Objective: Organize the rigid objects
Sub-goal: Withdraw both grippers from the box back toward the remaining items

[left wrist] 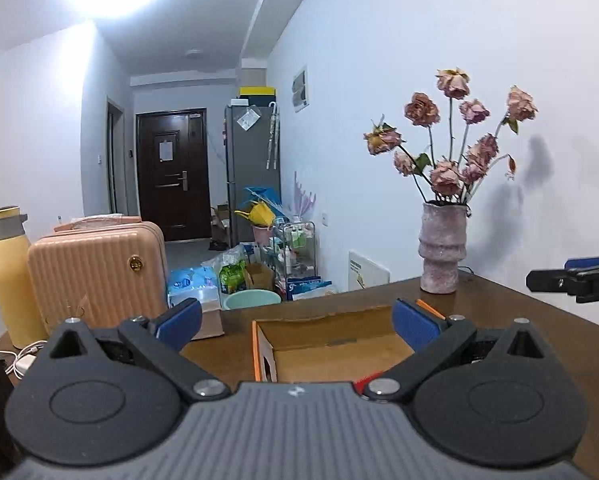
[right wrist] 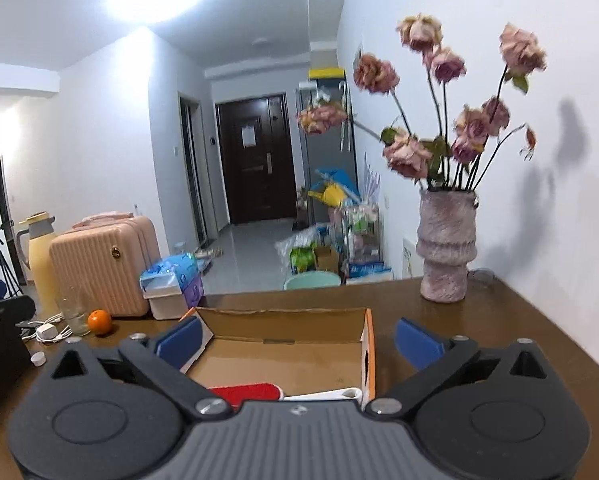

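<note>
Hovering over the cardboard box [right wrist: 283, 356] on the desk [right wrist: 479, 320], both the left claw [left wrist: 297, 322] and right claw [right wrist: 299, 340] gape released and grasp nothing, so I judge the next move is fetching another loose item, perhaps the orange [right wrist: 99, 321], since a red-and-white tool [right wrist: 283, 393] already lies inside.

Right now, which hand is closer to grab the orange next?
Probably the left. The orange sits left of the cardboard box, near the glass, and the left gripper is on that side. Both grippers' jaws are open; right gripper faces the box.
</note>
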A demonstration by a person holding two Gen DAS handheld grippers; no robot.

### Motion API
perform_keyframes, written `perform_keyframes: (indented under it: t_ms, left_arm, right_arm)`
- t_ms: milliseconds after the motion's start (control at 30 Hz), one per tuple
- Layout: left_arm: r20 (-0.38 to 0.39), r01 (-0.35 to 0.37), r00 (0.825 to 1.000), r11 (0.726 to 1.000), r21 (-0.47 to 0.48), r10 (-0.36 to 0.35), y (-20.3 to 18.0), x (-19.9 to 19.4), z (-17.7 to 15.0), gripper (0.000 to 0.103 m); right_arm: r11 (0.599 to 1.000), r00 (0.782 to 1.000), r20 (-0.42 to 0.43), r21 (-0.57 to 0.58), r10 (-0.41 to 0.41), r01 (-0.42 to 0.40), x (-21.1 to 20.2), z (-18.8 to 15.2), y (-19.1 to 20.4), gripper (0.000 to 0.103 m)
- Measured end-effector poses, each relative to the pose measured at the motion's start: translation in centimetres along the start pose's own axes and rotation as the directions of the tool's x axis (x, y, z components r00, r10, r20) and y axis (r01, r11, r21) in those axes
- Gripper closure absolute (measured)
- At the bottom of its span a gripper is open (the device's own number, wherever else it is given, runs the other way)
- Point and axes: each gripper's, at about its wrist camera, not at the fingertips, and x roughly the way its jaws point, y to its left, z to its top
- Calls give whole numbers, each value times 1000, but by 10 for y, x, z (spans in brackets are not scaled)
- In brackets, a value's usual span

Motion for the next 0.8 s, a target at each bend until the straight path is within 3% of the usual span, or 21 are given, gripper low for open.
perform_keyframes:
  t_ms: [233,367,533,667,800]
  left_arm:
    - [57,7,998,998,-65,-3,6,-25,-19,0]
    - [93,2,996,995,-102,7,18,-62,-46,0]
    - [133,-49,989,997,-51,56,23,-108,-86,0]
    - [107,-66,992,995,-78,74,24,-127,-109,0]
    - [109,-63,991,993,-95,73,21,-146,-128,0]
  right_arm:
    - [999,991,124,-26,-43,47,-32,-28,9,0]
    - [998,991,118,23,-64,61,-47,-47,12,0]
    - [1000,978,210,-4,-19,20,-86,-86,24,0]
    - [999,978,209,-31,14,-7,-106,-114,37,0]
    - [998,981,187,36,49,-56,-124,-137,39,0]
